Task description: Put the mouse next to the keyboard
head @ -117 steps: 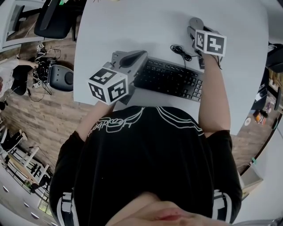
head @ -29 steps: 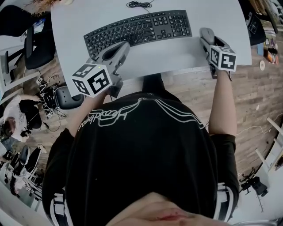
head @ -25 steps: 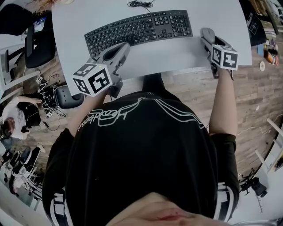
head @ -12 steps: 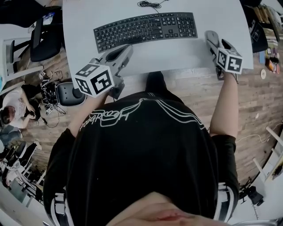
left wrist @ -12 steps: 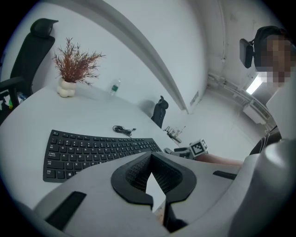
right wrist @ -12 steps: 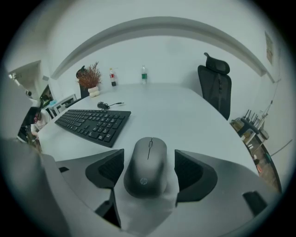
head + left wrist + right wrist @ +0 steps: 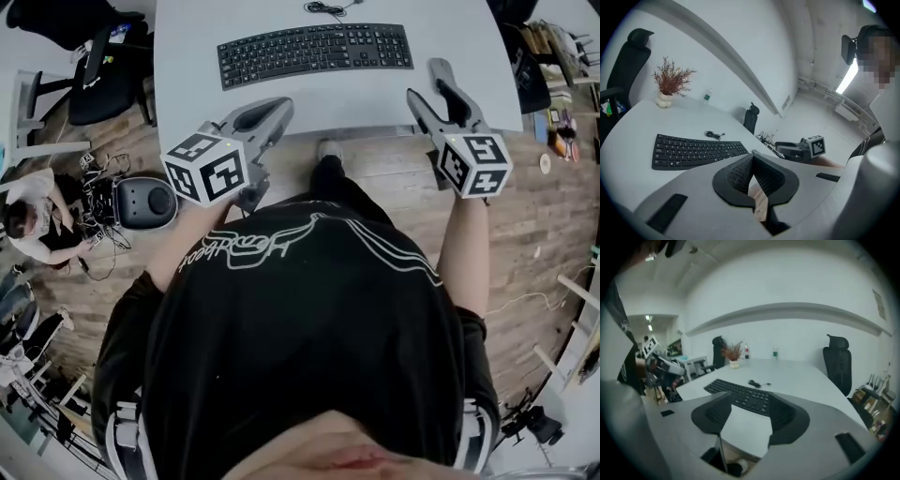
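Observation:
The black keyboard (image 7: 314,54) (image 7: 693,150) (image 7: 736,392) lies across the far middle of the grey table (image 7: 469,56), with its coiled cable (image 7: 323,7) behind it. I cannot pick out the mouse in any view. My right gripper (image 7: 422,80) (image 7: 747,401) hovers over the table's near edge, right of the keyboard. It is open, with only bare tabletop between its jaws. My left gripper (image 7: 281,105) (image 7: 751,159) hangs at the near edge, below the keyboard's left half. Its pads meet at the tips and hold nothing.
A dried plant in a white pot (image 7: 670,86) (image 7: 733,355) and a bottle (image 7: 707,97) (image 7: 775,352) stand at the table's far side. Office chairs (image 7: 103,66) (image 7: 839,362) surround it. A black rounded object (image 7: 145,199) sits on the wooden floor at left, near a seated person (image 7: 28,220).
Both grippers have drawn back toward the table's near edge and the keyboard sits farther from them. The right gripper's jaws now stand spread apart.

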{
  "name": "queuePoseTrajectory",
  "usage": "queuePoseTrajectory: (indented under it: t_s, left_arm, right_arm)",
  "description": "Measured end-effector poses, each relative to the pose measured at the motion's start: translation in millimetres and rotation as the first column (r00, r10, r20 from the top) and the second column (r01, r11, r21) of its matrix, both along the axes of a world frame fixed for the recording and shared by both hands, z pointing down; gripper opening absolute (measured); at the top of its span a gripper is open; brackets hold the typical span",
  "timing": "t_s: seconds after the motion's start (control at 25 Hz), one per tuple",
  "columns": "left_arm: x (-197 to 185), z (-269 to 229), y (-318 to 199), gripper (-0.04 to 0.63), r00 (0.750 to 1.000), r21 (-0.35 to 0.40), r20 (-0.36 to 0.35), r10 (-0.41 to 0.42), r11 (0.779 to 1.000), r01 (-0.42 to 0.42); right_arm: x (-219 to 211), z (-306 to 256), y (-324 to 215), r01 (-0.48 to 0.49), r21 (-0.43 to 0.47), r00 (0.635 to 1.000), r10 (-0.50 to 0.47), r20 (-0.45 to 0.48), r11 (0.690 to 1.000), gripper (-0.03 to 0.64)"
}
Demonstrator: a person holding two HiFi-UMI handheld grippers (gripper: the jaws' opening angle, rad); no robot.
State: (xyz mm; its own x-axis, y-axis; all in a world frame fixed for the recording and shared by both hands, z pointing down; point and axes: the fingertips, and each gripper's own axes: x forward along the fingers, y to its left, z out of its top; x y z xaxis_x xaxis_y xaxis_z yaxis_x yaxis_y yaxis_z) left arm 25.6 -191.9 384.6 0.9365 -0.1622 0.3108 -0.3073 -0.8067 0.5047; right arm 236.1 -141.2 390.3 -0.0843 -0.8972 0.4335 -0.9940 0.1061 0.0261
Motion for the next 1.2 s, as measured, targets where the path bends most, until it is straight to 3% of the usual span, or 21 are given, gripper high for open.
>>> queuePoseTrajectory:
  t_s: [0.12, 0.24, 0.36, 0.48, 0.64, 0.8, 1.0, 1.2]
  left_arm:
    - [-7, -18, 19, 0.006, 1.000, 0.051, -0.009, 0.023, 0.998, -0.023]
    - [-15, -34, 37, 0.006, 0.999, 0.127, 0.015, 0.029, 0.991, -0.031]
    - [-19, -51, 57, 0.006, 0.999, 0.156, 0.003, 0.047, 0.987, -0.047]
    - [-20, -66, 80, 0.006, 0.997, 0.176, -0.014, 0.070, 0.982, -0.066]
    - [-20, -80, 121, 0.006, 0.997, 0.221, -0.022, 0.077, 0.973, -0.070]
    - [-14, -87, 185, 0.006, 0.989, 0.138, -0.097, 0.110, 0.986, -0.096]
    - [-11, -94, 258, 0.006, 0.986, 0.146, -0.106, 0.127, 0.983, -0.111]
    - [-14, -106, 310, 0.006, 0.985, 0.210, -0.091, 0.149, 0.969, -0.127]
  right_arm:
    - [-60, -42, 19, 0.088, 0.106, 0.995, -0.092, 0.036, 0.990, 0.075]
    - [-118, -67, 42, 0.231, 0.151, 0.961, -0.250, 0.121, 0.961, 0.016]
    - [-156, -78, 61, 0.327, 0.156, 0.914, -0.354, 0.199, 0.932, 0.009]
    - [-169, -80, 79, 0.358, 0.143, 0.903, -0.381, 0.201, 0.923, 0.009]
    - [-163, -82, 113, 0.320, 0.151, 0.909, -0.348, 0.230, 0.935, 0.011]
    - [-154, -86, 167, 0.236, 0.184, 0.892, -0.288, 0.349, 0.954, 0.011]
    - [-159, -85, 237, 0.236, 0.181, 0.892, -0.286, 0.349, 0.955, 0.011]
    - [-164, -94, 282, 0.227, 0.210, 0.900, -0.287, 0.328, 0.951, 0.011]
